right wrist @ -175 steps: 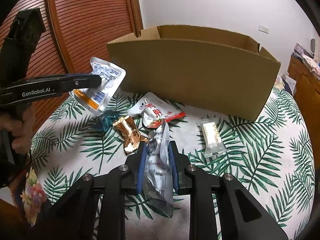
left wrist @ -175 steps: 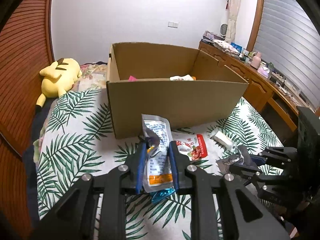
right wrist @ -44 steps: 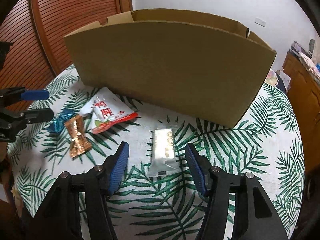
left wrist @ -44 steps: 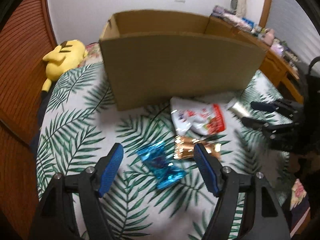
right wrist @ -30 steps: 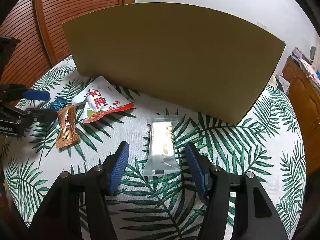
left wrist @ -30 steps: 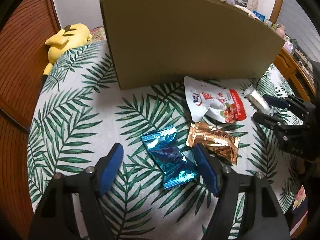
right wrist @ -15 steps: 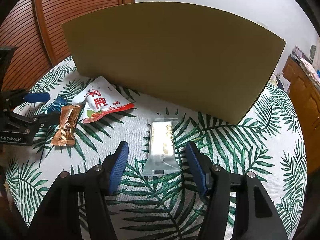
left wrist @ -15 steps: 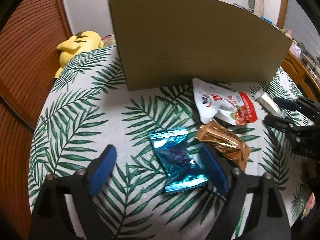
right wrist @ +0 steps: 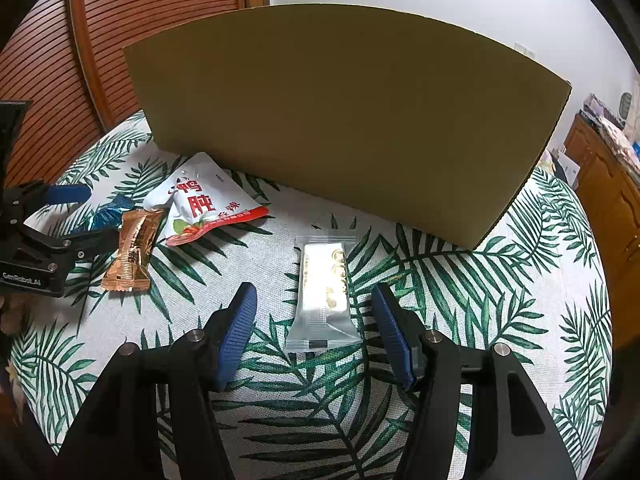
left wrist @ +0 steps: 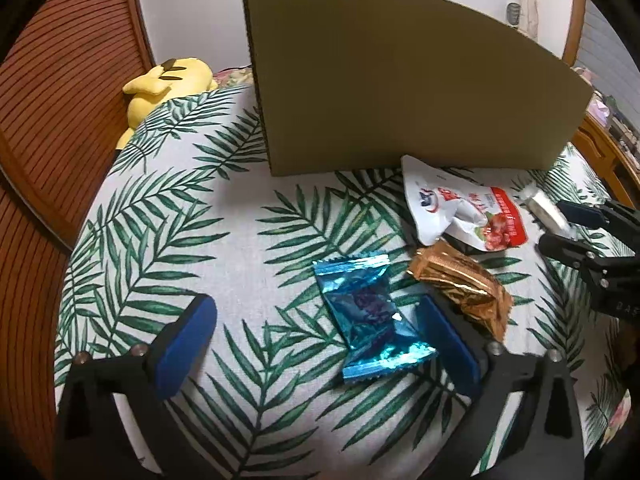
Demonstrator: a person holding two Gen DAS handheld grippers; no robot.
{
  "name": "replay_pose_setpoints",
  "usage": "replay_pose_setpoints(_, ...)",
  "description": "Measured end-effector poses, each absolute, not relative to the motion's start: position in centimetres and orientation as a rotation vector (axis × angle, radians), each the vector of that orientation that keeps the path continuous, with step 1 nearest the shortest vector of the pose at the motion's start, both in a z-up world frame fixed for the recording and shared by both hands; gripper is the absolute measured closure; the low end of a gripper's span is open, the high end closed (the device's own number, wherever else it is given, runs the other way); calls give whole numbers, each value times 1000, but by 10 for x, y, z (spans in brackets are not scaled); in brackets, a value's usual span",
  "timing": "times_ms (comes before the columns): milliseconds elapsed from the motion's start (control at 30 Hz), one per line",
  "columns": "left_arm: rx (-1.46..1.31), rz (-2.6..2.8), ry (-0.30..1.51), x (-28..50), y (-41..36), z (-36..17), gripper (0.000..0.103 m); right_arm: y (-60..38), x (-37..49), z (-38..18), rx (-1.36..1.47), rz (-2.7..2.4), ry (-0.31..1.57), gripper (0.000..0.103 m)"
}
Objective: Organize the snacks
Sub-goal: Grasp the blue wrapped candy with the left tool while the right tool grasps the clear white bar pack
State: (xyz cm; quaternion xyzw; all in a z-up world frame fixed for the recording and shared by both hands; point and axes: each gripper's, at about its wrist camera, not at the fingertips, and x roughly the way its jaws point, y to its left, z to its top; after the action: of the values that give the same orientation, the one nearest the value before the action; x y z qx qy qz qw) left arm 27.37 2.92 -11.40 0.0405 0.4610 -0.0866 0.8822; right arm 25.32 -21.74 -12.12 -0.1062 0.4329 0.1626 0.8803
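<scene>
I am over a surface covered by a white cloth printed with green palm leaves (left wrist: 168, 216). To my left runs a curved-looking panel of reddish-brown wooden slats (left wrist: 60, 92), seen again as slatted doors (right wrist: 132, 40) in the right wrist view. Behind stands a plain white wall (left wrist: 192, 8) with a small socket plate (right wrist: 524, 50). A yellow plush toy (left wrist: 168, 80) lies at the far edge of the cloth. On my right, a wooden cabinet (right wrist: 608, 184) holds clutter on top, and a grey blind (left wrist: 604, 36) hangs in a wooden frame. The light is soft and even.
</scene>
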Motion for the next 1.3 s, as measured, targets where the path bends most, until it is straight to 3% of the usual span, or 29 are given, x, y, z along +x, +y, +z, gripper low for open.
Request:
replay_pose_setpoints(133, 91, -205, 938, 268, 27, -109, 25, -217, 254, -121, -219, 340, 909, 43)
replay_pose_setpoints(233, 72, -203, 924, 264, 28, -106, 46, -219, 255, -121, -212, 337, 918, 47)
replay_pose_setpoints(300, 47, -213, 916, 262, 30, -104, 66, -220, 255, -120, -208, 335, 923, 52)
replay_pose_setpoints(333, 41, -214, 915, 261, 31, -103, 70, -220, 255, -119, -207, 335, 925, 56)
replay_pose_setpoints(367, 25, -222, 913, 260, 32, -102, 70, -221, 255, -119, -207, 337, 927, 59)
replay_pose_setpoints(433, 12, -230, 910, 260, 34, -101, 70, -220, 254, -119, -208, 342, 928, 74)
replay_pose_setpoints(533, 12, -231, 892, 255, 34, -97, 71, -220, 253, -118, -213, 348, 929, 77)
replay_pose_setpoints(1300, 63, -290, 803, 224, 25, -68, 77, -230, 217, -84, -159, 377, 857, 80)
